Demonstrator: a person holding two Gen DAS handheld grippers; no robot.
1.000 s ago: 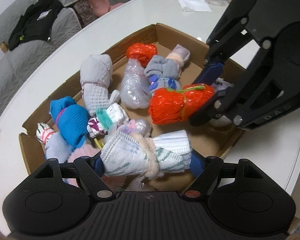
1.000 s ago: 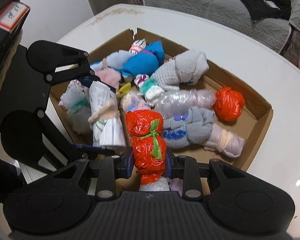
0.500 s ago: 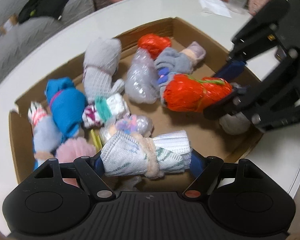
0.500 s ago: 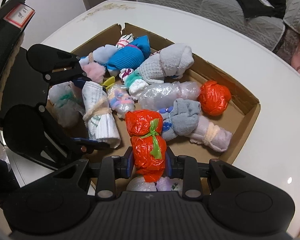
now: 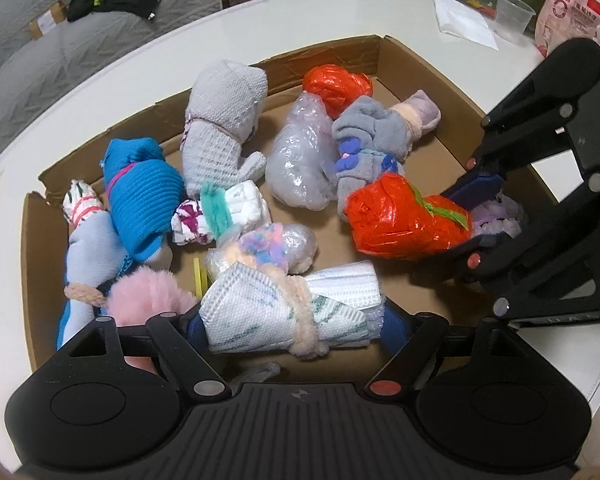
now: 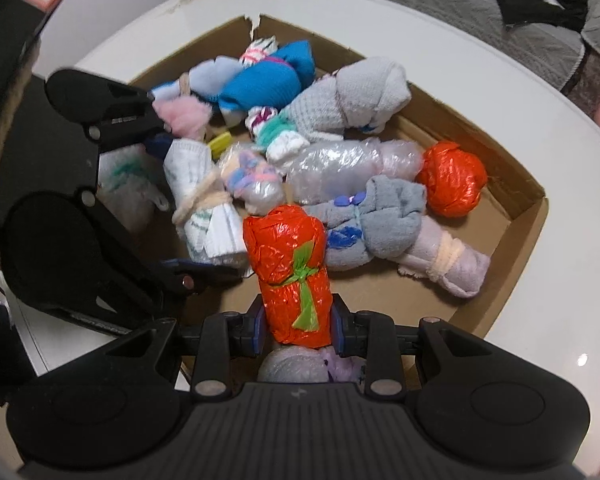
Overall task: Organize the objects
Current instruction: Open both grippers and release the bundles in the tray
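While both hand-held grippers hang over it pointing steeply down, the white worktop (image 5: 100, 92) carries a shallow cardboard box (image 5: 332, 46) crowded with tied bundles. Behind the worktop, at twelve o'clock in the left wrist view, stands a grey sofa (image 5: 28, 52) with dark clothing thrown on it.

The left hand-held gripper (image 5: 292, 316) sits at six o'clock in its own view, and its jaws are opening slightly with the white mesh bundle (image 5: 284, 312) between them; the blue pads still touch both ends of that bundle, which lies crosswise and is tied round the middle with a peach fuzzy cord. The right hand-held gripper (image 6: 296, 324) is closed on an orange plastic bundle (image 6: 288, 268) knotted with a green strip, held above the box floor near the box's edge. In the left wrist view that bundle shows at three o'clock.

Inside the box, a grey knitted bundle (image 5: 220, 120) lies toward eleven o'clock, touching a clear plastic bundle (image 5: 300, 160) at the centre. A blue knitted bundle (image 5: 140, 200) rests at nine o'clock. A grey fleece bundle (image 5: 372, 140) lies at one o'clock, just beside a round orange ball (image 5: 336, 86) near the far wall. A pink fluffy bundle (image 5: 148, 296) sits at seven o'clock. Well apart, at one o'clock on the worktop, stands a clear plastic cup (image 5: 514, 12).
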